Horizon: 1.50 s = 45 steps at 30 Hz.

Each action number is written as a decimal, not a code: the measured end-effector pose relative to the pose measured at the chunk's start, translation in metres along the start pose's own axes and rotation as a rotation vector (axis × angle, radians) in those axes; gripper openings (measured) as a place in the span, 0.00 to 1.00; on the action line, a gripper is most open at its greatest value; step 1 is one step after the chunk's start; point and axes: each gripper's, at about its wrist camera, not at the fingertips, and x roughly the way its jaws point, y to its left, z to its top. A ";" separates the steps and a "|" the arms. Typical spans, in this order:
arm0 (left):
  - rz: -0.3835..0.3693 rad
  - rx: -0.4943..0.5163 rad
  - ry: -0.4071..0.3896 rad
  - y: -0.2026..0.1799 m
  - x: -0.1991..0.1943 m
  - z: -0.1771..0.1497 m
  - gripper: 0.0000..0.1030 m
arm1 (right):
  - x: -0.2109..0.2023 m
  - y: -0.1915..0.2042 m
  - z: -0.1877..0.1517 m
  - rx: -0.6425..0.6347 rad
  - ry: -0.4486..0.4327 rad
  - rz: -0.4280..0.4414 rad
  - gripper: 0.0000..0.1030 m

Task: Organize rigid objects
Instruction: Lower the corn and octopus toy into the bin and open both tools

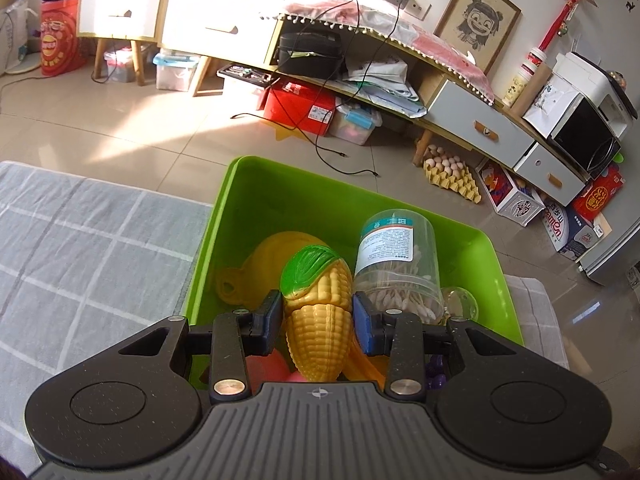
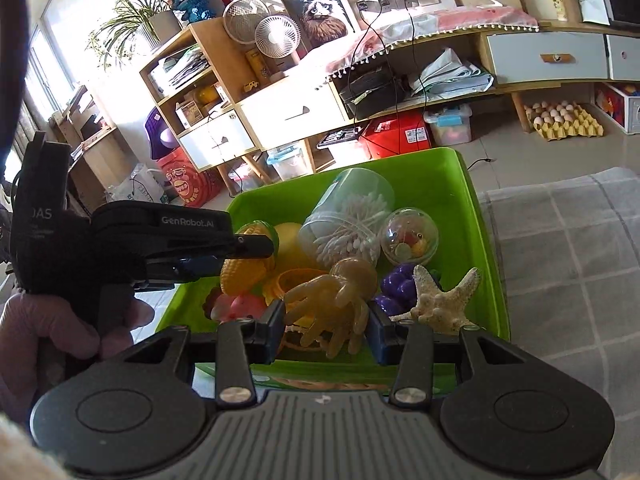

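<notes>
Black hand-held gripper (image 1: 316,316), blue pads (image 1: 362,320)

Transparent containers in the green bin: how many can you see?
2: the cotton swab jar lying toward the far wall of the green bin, and a clear ball beside it. Others may be hidden underneath.

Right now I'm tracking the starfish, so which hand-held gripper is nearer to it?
Right. The right hand-held gripper, holding the amber octopus toy, has the starfish just beside its fingertip. The left hand-held gripper grips the toy corn across the green bin.
</notes>
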 end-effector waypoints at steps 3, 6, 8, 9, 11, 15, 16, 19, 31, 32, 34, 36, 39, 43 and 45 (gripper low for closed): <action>0.003 0.018 -0.006 -0.003 0.003 0.002 0.37 | 0.004 -0.001 -0.001 -0.003 0.006 -0.009 0.11; 0.003 0.033 -0.024 -0.005 0.007 0.002 0.37 | 0.006 -0.001 -0.002 -0.010 0.007 -0.020 0.11; 0.009 0.062 -0.047 -0.008 0.007 -0.001 0.37 | 0.006 -0.001 -0.003 -0.010 0.005 -0.023 0.11; 0.011 0.081 -0.056 -0.010 0.007 -0.002 0.38 | 0.006 -0.001 -0.003 -0.015 0.003 -0.027 0.11; 0.013 0.109 -0.063 -0.012 0.007 -0.006 0.38 | 0.006 0.001 -0.004 -0.030 0.003 -0.033 0.11; -0.002 0.113 -0.058 -0.012 0.006 -0.011 0.37 | 0.007 0.002 -0.004 -0.035 0.002 -0.039 0.11; 0.000 0.115 -0.060 -0.013 0.006 -0.012 0.37 | 0.007 0.002 -0.004 -0.033 0.002 -0.037 0.11; 0.018 0.143 -0.052 -0.016 0.007 -0.015 0.36 | 0.007 0.004 -0.004 -0.039 0.005 -0.035 0.11; 0.006 0.190 -0.077 -0.023 -0.004 -0.021 0.68 | -0.006 0.003 0.003 -0.041 0.001 0.003 0.25; 0.002 0.186 -0.075 -0.022 -0.007 -0.022 0.69 | -0.009 0.003 0.004 -0.041 -0.004 0.006 0.27; -0.001 0.180 -0.077 -0.021 -0.011 -0.023 0.73 | -0.016 0.003 0.007 -0.025 -0.011 0.013 0.31; -0.007 0.182 -0.091 -0.020 -0.020 -0.025 0.79 | -0.022 0.003 0.010 -0.001 -0.009 0.027 0.36; -0.006 0.180 -0.102 -0.017 -0.033 -0.027 0.81 | -0.031 0.007 0.013 -0.004 0.009 0.026 0.41; 0.017 0.172 -0.120 -0.014 -0.051 -0.032 0.84 | -0.044 0.016 0.013 -0.043 0.029 -0.013 0.45; 0.029 0.173 -0.125 -0.013 -0.060 -0.036 0.88 | -0.050 0.018 0.013 -0.051 0.040 -0.032 0.48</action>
